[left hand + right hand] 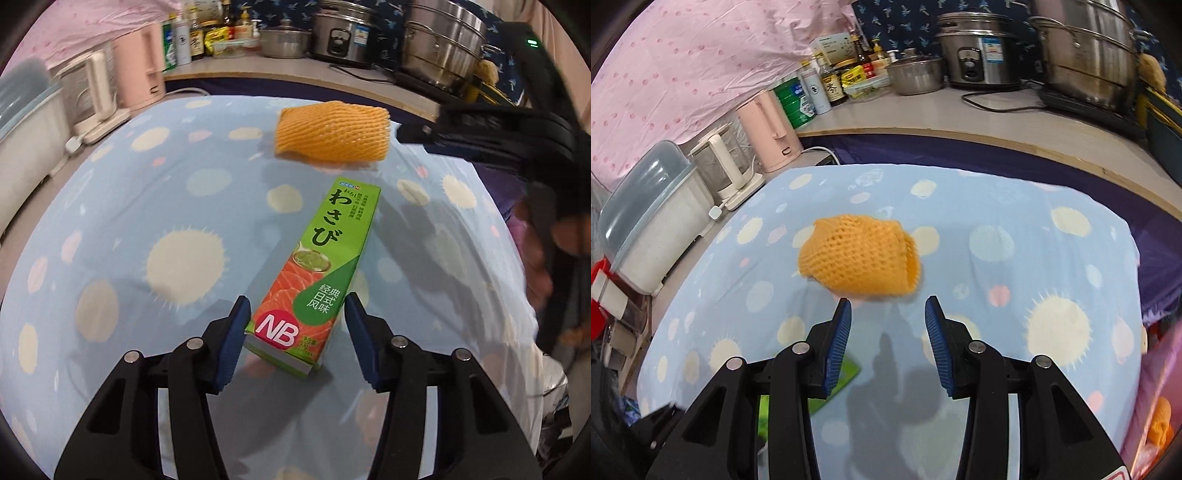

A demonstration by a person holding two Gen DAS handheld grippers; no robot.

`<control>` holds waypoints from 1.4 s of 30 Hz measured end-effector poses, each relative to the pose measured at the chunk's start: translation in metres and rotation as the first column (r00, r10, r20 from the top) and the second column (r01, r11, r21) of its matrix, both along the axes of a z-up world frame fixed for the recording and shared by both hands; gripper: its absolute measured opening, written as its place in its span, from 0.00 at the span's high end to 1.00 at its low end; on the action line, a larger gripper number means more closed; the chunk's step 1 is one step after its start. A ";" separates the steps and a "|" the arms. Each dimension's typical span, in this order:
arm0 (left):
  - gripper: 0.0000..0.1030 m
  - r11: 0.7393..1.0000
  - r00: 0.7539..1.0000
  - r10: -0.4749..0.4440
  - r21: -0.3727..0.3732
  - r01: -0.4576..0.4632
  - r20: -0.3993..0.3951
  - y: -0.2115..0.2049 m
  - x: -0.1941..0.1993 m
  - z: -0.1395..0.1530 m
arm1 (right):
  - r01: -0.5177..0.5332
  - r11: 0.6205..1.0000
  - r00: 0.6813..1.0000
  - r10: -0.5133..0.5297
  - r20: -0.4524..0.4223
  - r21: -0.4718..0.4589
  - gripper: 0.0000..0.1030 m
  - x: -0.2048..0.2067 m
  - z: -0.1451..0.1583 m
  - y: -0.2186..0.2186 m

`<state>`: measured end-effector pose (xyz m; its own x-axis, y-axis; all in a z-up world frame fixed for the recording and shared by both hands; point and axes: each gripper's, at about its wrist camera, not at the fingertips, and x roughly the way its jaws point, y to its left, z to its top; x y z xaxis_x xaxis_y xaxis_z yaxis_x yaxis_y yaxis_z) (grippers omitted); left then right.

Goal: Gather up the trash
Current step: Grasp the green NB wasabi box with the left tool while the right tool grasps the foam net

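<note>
A green wasabi box point(310, 273) lies on the blue spotted tablecloth point(147, 206). My left gripper point(297, 310) is open, its blue pads on either side of the box's near end, apart from it. An orange foam fruit net point(332, 133) lies beyond the box; it also shows in the right wrist view point(860, 262). My right gripper point(888, 314) is open and empty just short of the net; it also shows at the right of the left wrist view point(413, 136). A corner of the box point(846, 376) peeks under its left finger.
A pink kettle point(772, 129), a white jug point(727, 166) and a grey-lidded bin point(653, 221) stand left of the table. Behind, a counter holds bottles point(831, 85), a rice cooker point(979, 55) and steel pots point(1086, 55).
</note>
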<state>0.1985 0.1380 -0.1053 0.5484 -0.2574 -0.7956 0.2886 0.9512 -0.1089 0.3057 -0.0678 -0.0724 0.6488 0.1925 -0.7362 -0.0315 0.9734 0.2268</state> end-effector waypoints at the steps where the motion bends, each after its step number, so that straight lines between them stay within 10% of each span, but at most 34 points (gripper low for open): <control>1: 0.51 1.000 1.000 0.012 -0.001 -0.012 -0.004 0.004 -0.003 0.001 | -0.004 1.000 1.000 0.004 0.002 -0.004 0.53 0.007 -0.001 0.003; 8: 0.51 0.999 0.998 0.042 -0.025 -0.043 -0.040 0.016 -0.014 -0.001 | -0.034 0.998 0.999 0.035 -0.013 0.060 0.51 0.049 -0.017 0.009; 11: 0.51 0.999 0.998 0.041 -0.027 -0.042 -0.040 0.016 -0.017 0.001 | -0.055 0.994 0.998 0.058 -0.032 0.094 0.94 0.051 -0.022 0.011; 28: 0.57 0.993 0.999 -0.038 -0.114 0.041 0.029 -0.018 -0.042 0.059 | 0.063 0.983 0.991 -0.082 0.104 0.173 0.95 -0.088 0.050 -0.055; 42: 0.63 0.962 0.969 -0.202 -0.155 0.223 0.141 -0.108 -0.076 0.129 | 0.323 0.932 0.924 -0.348 0.156 0.164 0.95 -0.217 0.085 -0.175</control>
<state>0.1224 0.0299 0.0240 0.5575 -0.5028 -0.6606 0.5033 0.8375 -0.2128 0.0885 -0.2423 0.0125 0.8113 0.0284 -0.5839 0.2391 0.8954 0.3757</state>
